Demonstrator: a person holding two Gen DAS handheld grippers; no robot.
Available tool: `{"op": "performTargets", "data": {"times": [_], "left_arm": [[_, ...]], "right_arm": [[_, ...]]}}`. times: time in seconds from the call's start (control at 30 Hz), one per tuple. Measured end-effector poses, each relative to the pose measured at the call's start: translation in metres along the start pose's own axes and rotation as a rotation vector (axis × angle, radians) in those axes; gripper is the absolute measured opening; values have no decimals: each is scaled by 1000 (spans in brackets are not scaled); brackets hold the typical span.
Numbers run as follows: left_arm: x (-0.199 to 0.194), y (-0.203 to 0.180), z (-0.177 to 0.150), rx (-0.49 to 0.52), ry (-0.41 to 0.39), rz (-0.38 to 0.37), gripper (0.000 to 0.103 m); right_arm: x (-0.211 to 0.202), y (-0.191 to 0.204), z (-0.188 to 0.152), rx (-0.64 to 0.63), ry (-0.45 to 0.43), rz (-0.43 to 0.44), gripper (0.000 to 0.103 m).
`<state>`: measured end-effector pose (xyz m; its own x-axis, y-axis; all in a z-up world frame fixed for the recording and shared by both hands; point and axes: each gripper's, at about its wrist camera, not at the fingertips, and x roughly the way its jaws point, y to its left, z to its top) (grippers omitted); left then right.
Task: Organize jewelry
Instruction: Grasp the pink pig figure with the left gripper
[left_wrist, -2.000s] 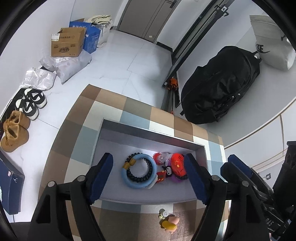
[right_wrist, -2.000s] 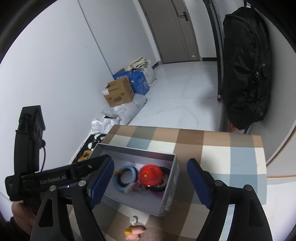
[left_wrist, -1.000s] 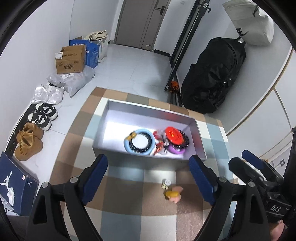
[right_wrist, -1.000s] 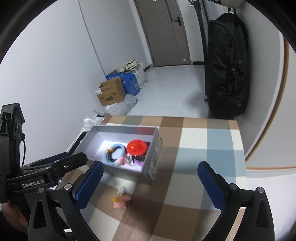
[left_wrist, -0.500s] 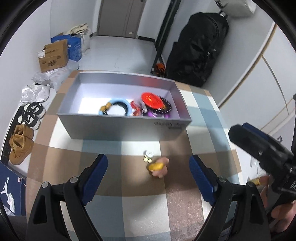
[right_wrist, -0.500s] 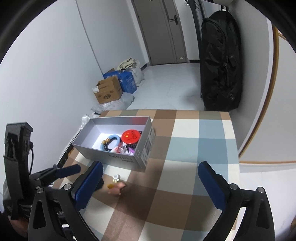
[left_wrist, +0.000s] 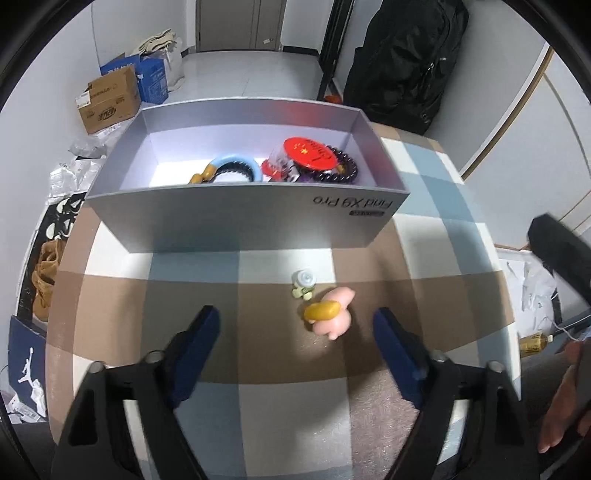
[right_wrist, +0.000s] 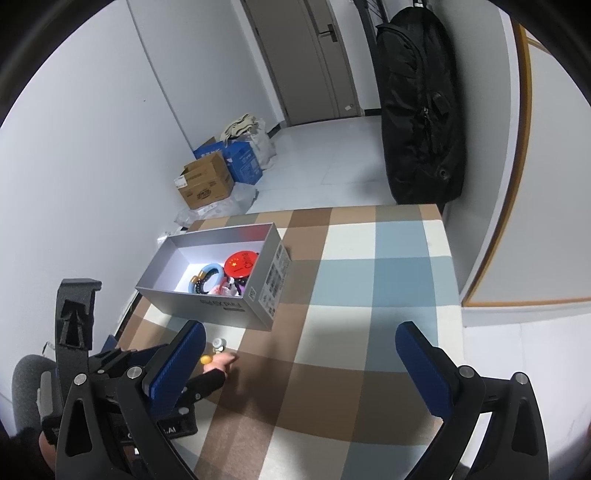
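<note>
A grey open box (left_wrist: 236, 218) stands on the checked tablecloth (left_wrist: 258, 398); it also shows in the right wrist view (right_wrist: 229, 306). Inside lie a blue ring with dark beads (left_wrist: 236, 168), a red round badge (left_wrist: 312, 153) and a dark bead bracelet (left_wrist: 345, 171). A small pink and yellow trinket (left_wrist: 328, 315) with a pale charm (left_wrist: 303, 282) lies on the cloth in front of the box, also in the right wrist view (right_wrist: 217, 360). My left gripper (left_wrist: 295, 328) is open, low over the cloth, with the trinket between its fingers. My right gripper (right_wrist: 299, 347) is open and empty, higher and further back.
A black bag (right_wrist: 417, 110) leans on the wall beyond the table. Cardboard and blue boxes (right_wrist: 210, 177) sit on the floor at the left. Shoes (left_wrist: 44, 273) lie beside the table's left edge. The table's far edge is just behind the box.
My left gripper has dropped and drawn back from above the box towards the trinket in front of it. My right gripper has pulled back and up. Both stay open.
</note>
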<state>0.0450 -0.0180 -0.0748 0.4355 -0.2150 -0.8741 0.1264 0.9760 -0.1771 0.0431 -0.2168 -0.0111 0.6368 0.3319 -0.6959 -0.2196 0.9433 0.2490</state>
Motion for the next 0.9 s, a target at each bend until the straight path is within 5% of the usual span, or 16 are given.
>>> {"op": "performTargets", "data": {"times": [0.37,0.9], "left_arm": [[6,-7,-2,30,39,-50,21],[4,-2,-2,13,50,-57,21]], "right_arm": [[1,-1,0,0,4,0,103],[3,-3,-1,3,18,-10,103]]}}
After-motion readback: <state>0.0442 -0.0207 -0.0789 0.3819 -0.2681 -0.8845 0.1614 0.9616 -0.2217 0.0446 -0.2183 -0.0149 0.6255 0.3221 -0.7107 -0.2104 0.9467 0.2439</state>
